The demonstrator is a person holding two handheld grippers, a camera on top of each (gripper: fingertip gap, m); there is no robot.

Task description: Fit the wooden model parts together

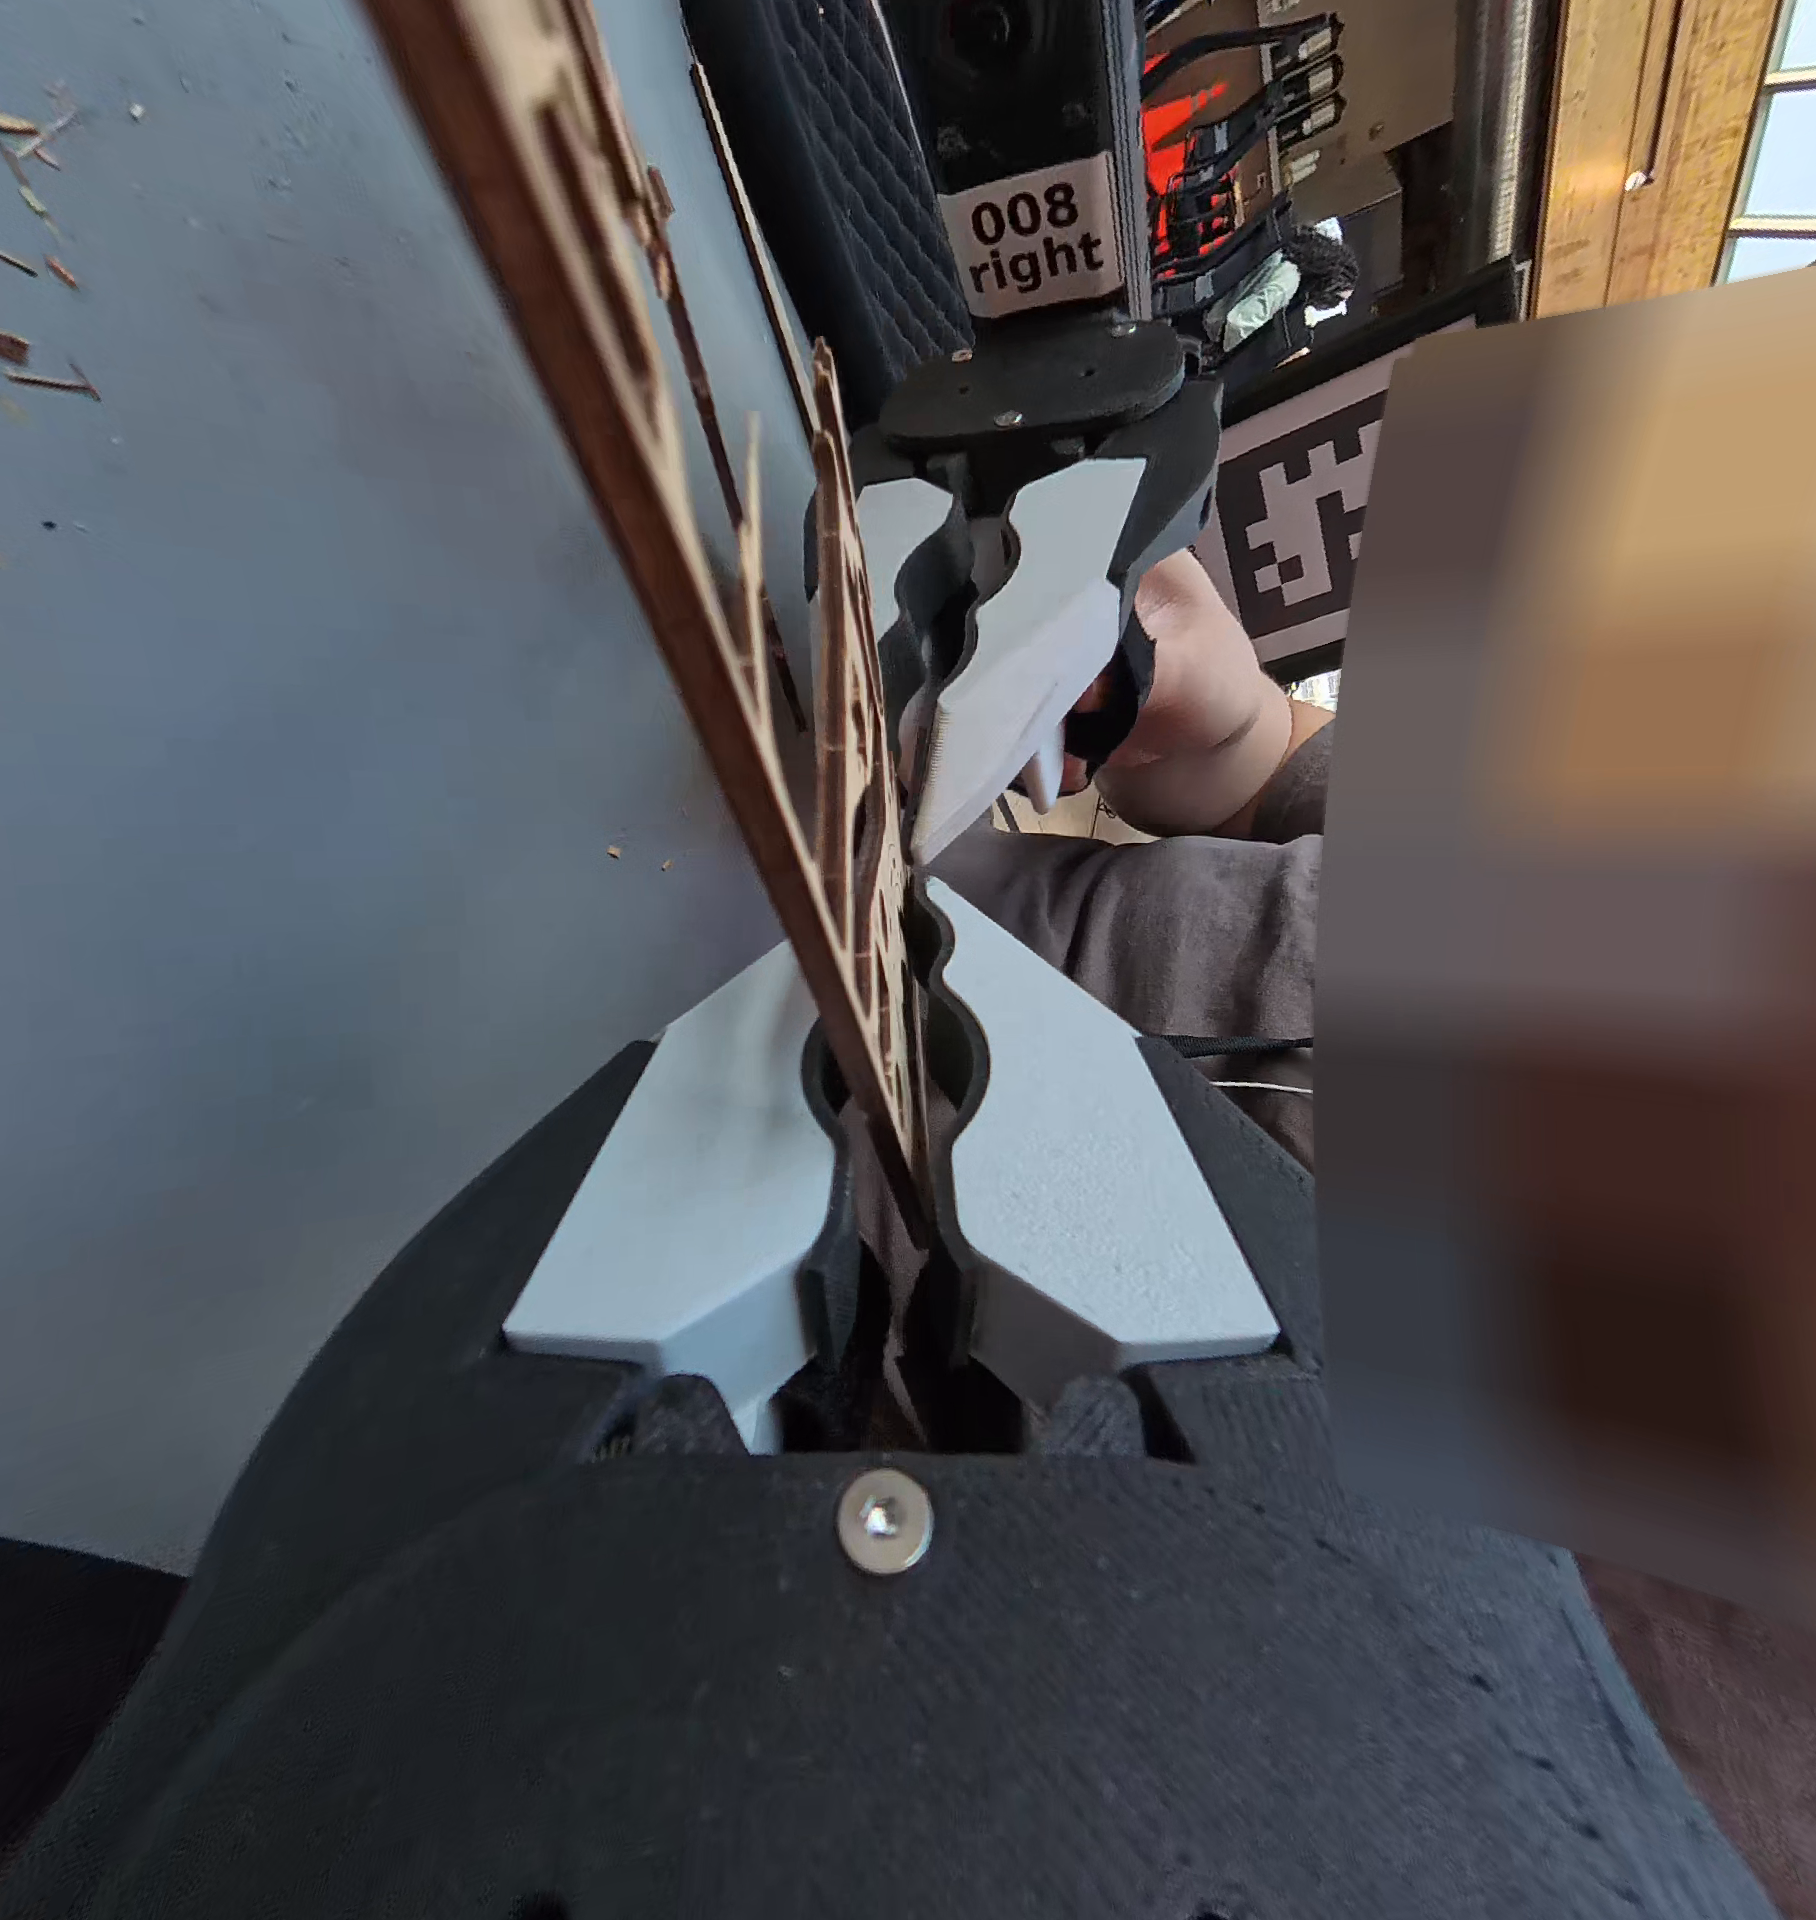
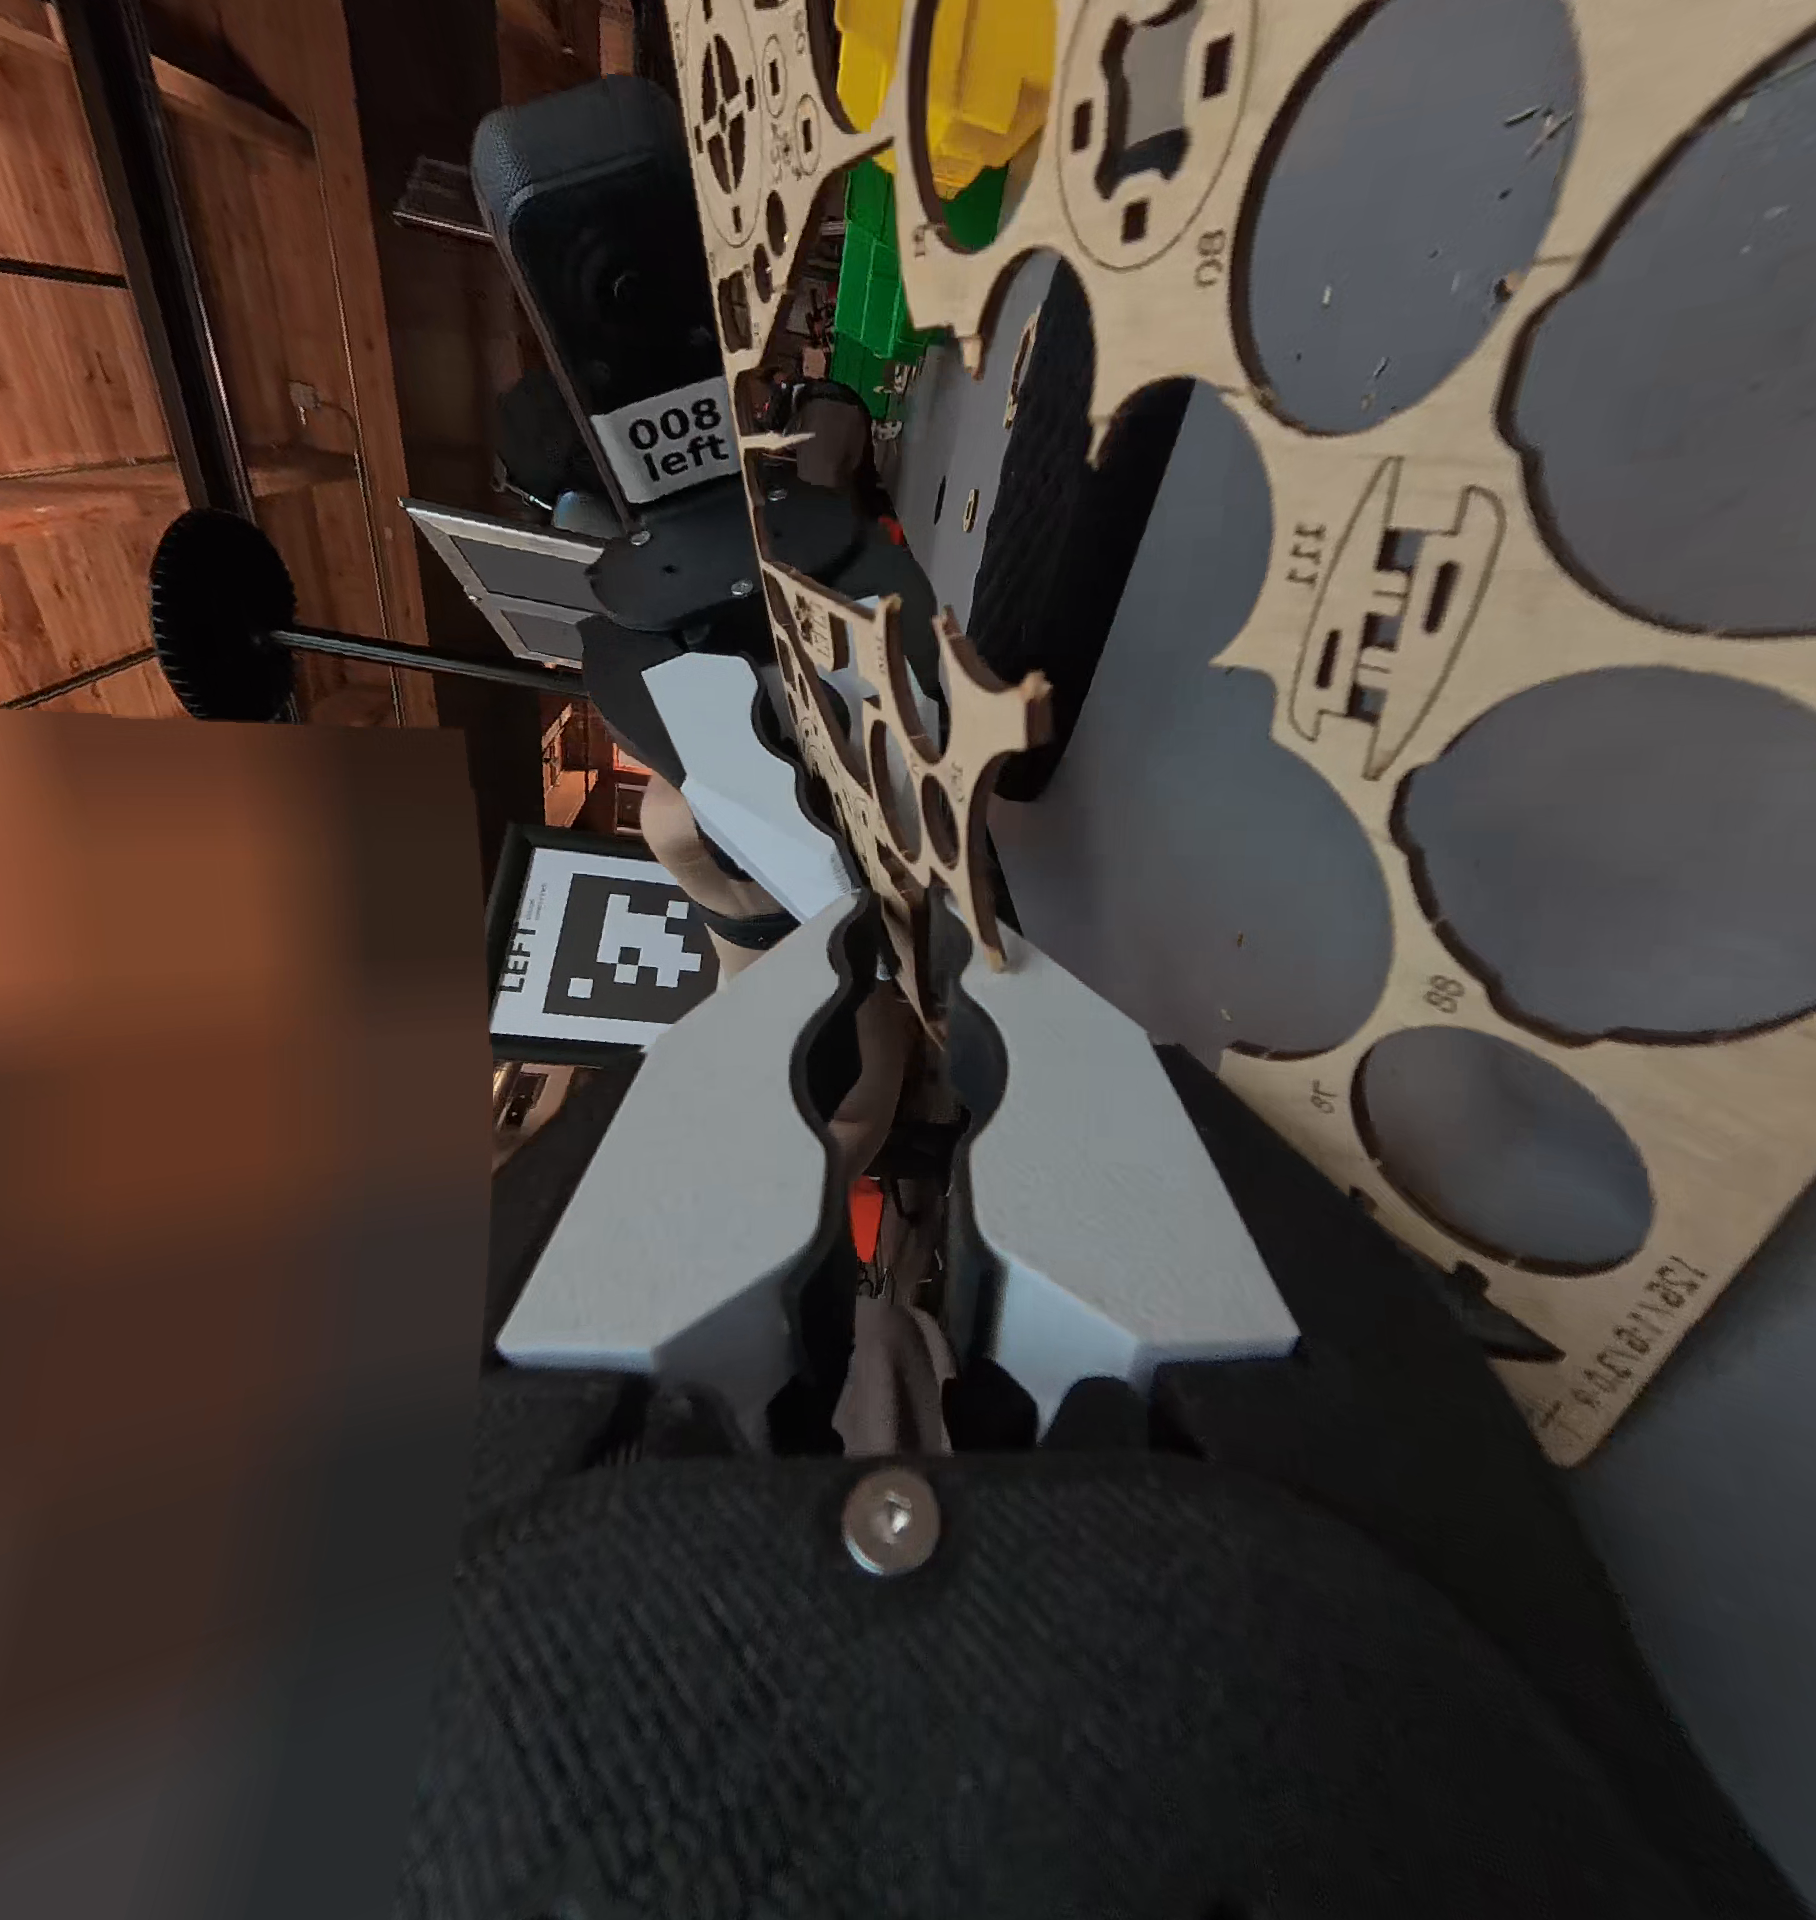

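A thin laser-cut wooden sheet (image 2: 1288,582) with many round cut-outs is held up on edge over the grey table. In the left wrist view it shows edge-on (image 1: 613,436). My left gripper (image 1: 883,997) is shut on its lower edge. A small scalloped wooden part (image 2: 971,727) with round holes juts out at the sheet's near edge; it also shows in the left wrist view (image 1: 862,727). My right gripper (image 2: 909,935) is shut on its lower end, tip to tip with the left gripper (image 2: 738,769). I cannot tell if the part is free of the sheet.
The grey table (image 1: 260,779) carries loose wood splinters (image 1: 42,374). Yellow (image 2: 987,94) and green (image 2: 873,291) blocks show through the sheet's holes. A person's hand (image 1: 1195,717) and grey clothing (image 1: 1143,935) are close behind the right gripper (image 1: 919,821). My two grippers' fingertips are within a few centimetres of each other.
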